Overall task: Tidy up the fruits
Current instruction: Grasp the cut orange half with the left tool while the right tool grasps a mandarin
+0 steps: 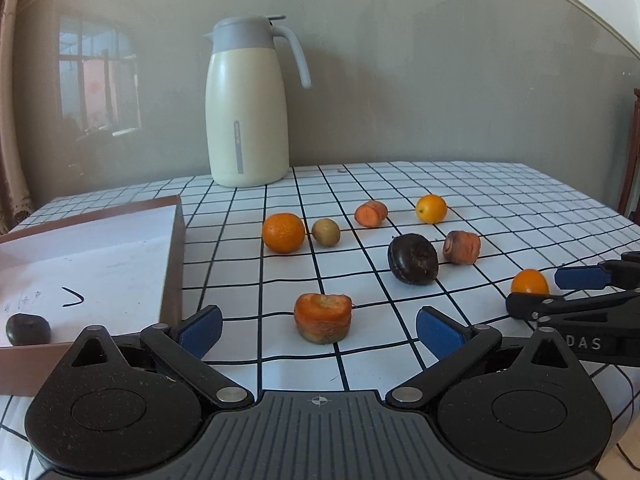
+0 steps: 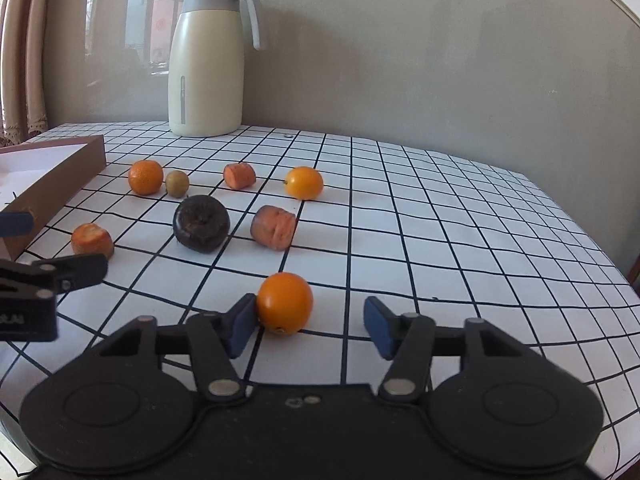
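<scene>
Right gripper (image 2: 310, 326) jaws wide, small orange (image 2: 285, 303) touching its left pad only (no grip), lower centre. Left gripper (image 1: 319, 330) also spread, carrot stub (image 1: 323, 317) between pads, untouched. Box (image 1: 172, 264) far left.

We're in a home dining spot: a grid-patterned tablecloth (image 2: 440, 220) covers the table, a cream thermos jug (image 1: 246, 108) stands by the wall, curtains (image 2: 24, 48) hang left.
</scene>
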`<state>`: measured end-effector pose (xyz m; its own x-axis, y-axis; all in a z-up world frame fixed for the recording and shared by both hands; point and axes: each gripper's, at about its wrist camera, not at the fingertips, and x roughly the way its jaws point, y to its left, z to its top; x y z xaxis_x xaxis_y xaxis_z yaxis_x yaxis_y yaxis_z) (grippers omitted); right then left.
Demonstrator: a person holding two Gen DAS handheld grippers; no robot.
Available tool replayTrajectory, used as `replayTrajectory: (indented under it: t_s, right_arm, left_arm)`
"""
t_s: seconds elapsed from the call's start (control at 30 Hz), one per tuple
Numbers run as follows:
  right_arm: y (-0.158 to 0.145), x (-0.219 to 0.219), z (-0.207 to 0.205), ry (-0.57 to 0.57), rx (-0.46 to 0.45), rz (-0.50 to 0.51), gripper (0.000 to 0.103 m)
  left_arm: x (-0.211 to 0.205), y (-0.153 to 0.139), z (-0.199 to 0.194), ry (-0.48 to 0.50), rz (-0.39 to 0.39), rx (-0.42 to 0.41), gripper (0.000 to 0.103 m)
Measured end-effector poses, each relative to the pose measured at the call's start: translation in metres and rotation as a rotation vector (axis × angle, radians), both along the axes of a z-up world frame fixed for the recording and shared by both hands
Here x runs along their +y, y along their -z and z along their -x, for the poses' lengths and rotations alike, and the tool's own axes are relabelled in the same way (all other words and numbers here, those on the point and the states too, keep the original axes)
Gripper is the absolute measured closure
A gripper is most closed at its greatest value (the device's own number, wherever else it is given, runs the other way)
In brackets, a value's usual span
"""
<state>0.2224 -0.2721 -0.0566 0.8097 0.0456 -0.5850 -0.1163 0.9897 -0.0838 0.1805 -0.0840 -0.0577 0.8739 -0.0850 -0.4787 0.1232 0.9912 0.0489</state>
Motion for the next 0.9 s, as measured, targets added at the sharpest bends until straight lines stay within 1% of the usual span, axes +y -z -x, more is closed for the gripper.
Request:
replayTrajectory:
  t_s: [0.03,0.07,0.13,0.17,0.2,0.23,0.27,0.3,0.33,0.37,0.4,0.47,0.53,0.63,0.73,0.9]
  right_arm:
    - [0.000,0.000,0.001,-0.005,-0.001,0.000,0.060]
    - [0.000,0.000,0.001,-0.010,0.000,-0.005,0.063]
    - [-0.001,-0.001,0.000,-0.010,0.005,-0.019,0.066]
    - [-0.001,-0.002,-0.001,-0.009,0.006,-0.029,0.069]
    - [-0.002,-0.002,-0.001,-0.006,0.005,-0.038,0.074]
    - [-0.003,-0.003,-0.001,-0.005,0.004,-0.042,0.076]
    - [-0.003,-0.004,-0.002,-0.004,0.004,-0.046,0.081]
    - [-0.003,-0.004,-0.002,-0.002,0.006,-0.053,0.082]
    - [-0.003,-0.005,-0.002,-0.001,0.007,-0.056,0.082]
    - [-0.003,-0.005,-0.003,0.001,0.008,-0.057,0.082]
    - [-0.003,-0.005,-0.003,0.003,0.008,-0.058,0.082]
    - [-0.003,-0.005,-0.003,0.005,0.007,-0.060,0.082]
    - [-0.003,-0.005,-0.002,0.010,0.001,-0.058,0.082]
    - [-0.004,-0.005,-0.002,0.016,-0.003,-0.067,0.082]
    - [-0.004,-0.004,-0.002,0.019,-0.003,-0.069,0.082]
    - [-0.008,-0.002,0.001,0.020,-0.021,-0.075,0.082]
  left_arm:
    - [-0.001,0.001,-0.002,0.000,-0.001,0.004,0.002]
    - [-0.003,0.002,-0.004,0.002,-0.002,0.008,0.010]
    - [-0.005,0.004,-0.010,0.009,-0.003,0.024,0.016]
    - [-0.006,0.005,-0.013,0.009,-0.004,0.031,0.016]
    - [-0.007,0.006,-0.016,0.008,-0.003,0.036,0.017]
    - [-0.007,0.007,-0.017,0.008,-0.002,0.037,0.018]
    - [-0.008,0.007,-0.019,0.006,-0.003,0.038,0.018]
    - [-0.009,0.008,-0.021,0.006,-0.005,0.039,0.018]
    - [-0.010,0.009,-0.022,0.007,-0.008,0.044,0.022]
    - [-0.011,0.010,-0.025,0.010,-0.013,0.057,0.034]
    - [-0.011,0.010,-0.025,0.019,-0.001,0.054,0.041]
    - [-0.016,0.010,-0.026,0.032,-0.014,0.043,0.068]
    - [-0.019,0.009,-0.025,0.031,-0.026,0.037,0.068]
    - [-0.016,0.009,-0.024,0.034,-0.008,0.043,0.068]
    - [-0.014,0.008,-0.022,0.041,-0.006,0.044,0.068]
    - [-0.011,0.002,-0.014,0.041,-0.004,0.025,0.068]
